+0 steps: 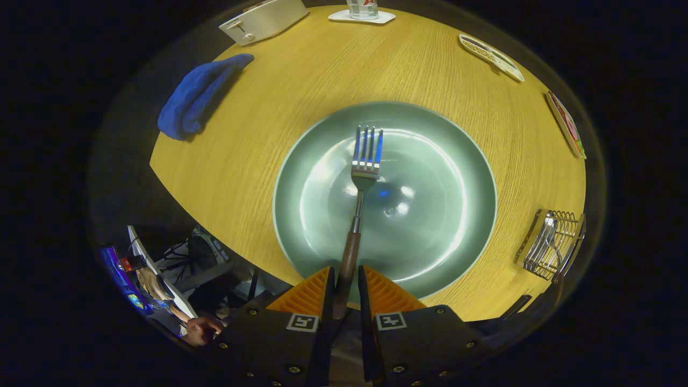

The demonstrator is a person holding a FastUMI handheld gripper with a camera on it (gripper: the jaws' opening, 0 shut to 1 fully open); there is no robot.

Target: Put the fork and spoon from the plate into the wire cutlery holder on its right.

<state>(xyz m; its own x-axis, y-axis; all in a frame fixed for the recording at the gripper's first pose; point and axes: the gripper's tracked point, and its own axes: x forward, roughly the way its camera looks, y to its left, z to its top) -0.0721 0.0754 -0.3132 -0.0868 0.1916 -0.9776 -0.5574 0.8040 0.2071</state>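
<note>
The fork (361,185) is being gripped by its brown handle between the two fingers of the gripper (346,285), both of which are pressing on the handle. The tines are being pointed toward the far side of the scene, above the middle of the grey-green plate (446,161). Whether the fork is being touched by the plate or is being carried just over it cannot be told. The plate is being supported by the round wooden table (301,91). To the right of the plate, near the table's right rim, the wire cutlery holder (553,244) is being seen on its side of the table, with a shiny metal utensil, seemingly the spoon (547,236), lying in it. A blue cloth (196,99) is being seen on the far left of the table, well apart from the plate, and a white box-like appliance (263,20) is standing beyond it.
</note>
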